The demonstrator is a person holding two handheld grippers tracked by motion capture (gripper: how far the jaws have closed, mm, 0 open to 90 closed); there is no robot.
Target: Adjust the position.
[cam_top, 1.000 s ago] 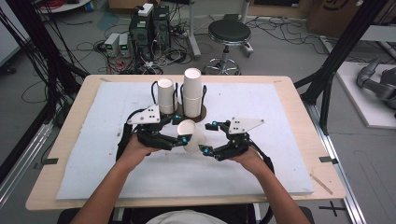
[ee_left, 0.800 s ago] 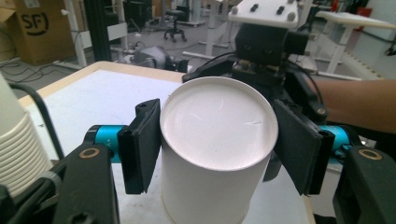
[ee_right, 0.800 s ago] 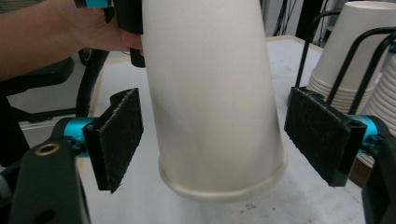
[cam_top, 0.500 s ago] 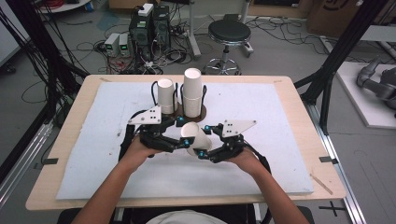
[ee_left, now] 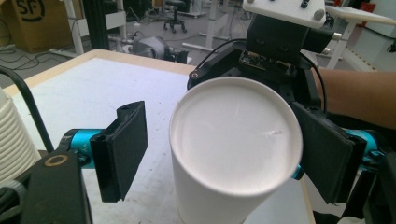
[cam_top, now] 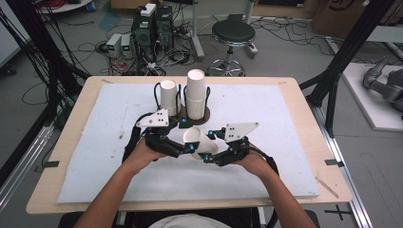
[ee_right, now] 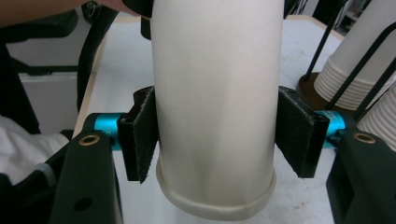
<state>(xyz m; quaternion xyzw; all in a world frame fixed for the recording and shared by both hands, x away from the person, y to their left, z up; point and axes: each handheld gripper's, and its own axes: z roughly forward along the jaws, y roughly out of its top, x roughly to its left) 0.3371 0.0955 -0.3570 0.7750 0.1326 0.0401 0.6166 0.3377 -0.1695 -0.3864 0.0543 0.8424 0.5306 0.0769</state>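
1 loose paper cup (cam_top: 199,141), 2 cup stacks (cam_top: 196,94) in 1 holder (cam_top: 205,116), 2 grippers (cam_top: 183,148), 1 table (cam_top: 304,114), 1 stool (cam_top: 233,34).

In the right gripper view the paper cup (ee_right: 215,98) runs off the top edge, its base unseen, and whether both pads press its wall cannot be told. In the left gripper view the cup's lower wall is cut by the bottom edge, and the cup stack (ee_left: 11,144) by the left edge.
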